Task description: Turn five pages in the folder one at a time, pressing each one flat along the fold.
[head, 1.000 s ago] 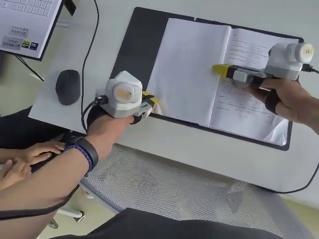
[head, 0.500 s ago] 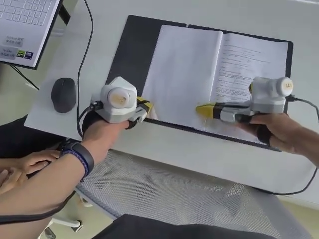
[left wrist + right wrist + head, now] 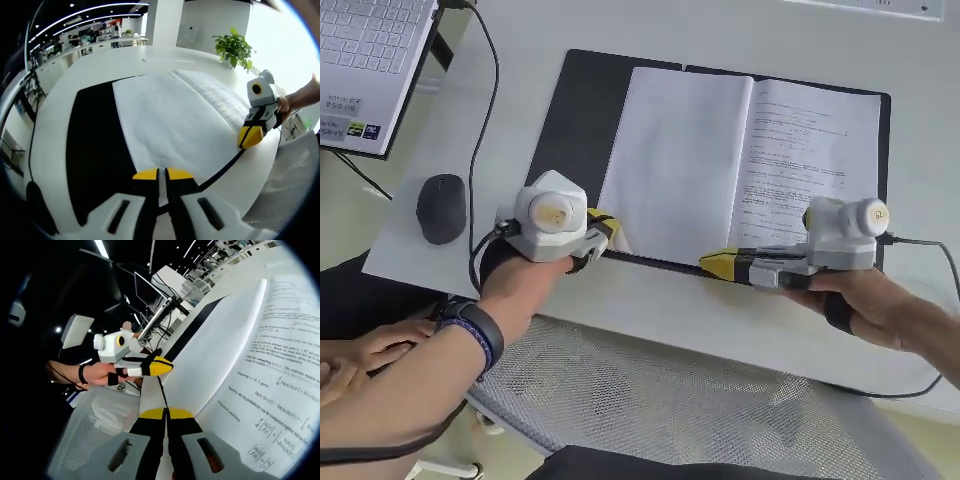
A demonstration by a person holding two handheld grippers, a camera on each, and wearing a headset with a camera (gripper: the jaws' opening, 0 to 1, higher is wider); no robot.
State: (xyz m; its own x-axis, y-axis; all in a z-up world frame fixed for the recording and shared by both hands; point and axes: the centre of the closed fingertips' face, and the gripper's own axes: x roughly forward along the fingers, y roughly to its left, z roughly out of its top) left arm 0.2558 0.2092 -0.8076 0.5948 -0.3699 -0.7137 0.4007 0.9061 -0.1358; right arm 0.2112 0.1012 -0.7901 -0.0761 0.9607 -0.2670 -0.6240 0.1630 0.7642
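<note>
At lower left of the head view, the left gripper [image 3: 603,224] has a white faceted housing with a round tan disc, black jaws and 2 yellow tips; a black cable [image 3: 480,262] loops from its rear; the wrist behind it wears a dark wristband [image 3: 478,322] edged in blue. At right, the right gripper [image 3: 718,264] matches it, with grey jaw arms and a second cable [image 3: 920,242]; a black strap [image 3: 839,311] wraps the hand.

The folder [image 3: 575,120] is seen from above, fairly near, in the head view. Both gripper views are taken low at its near edge; the right gripper [image 3: 250,136] and left gripper [image 3: 161,366] are faced crosswise.
</note>
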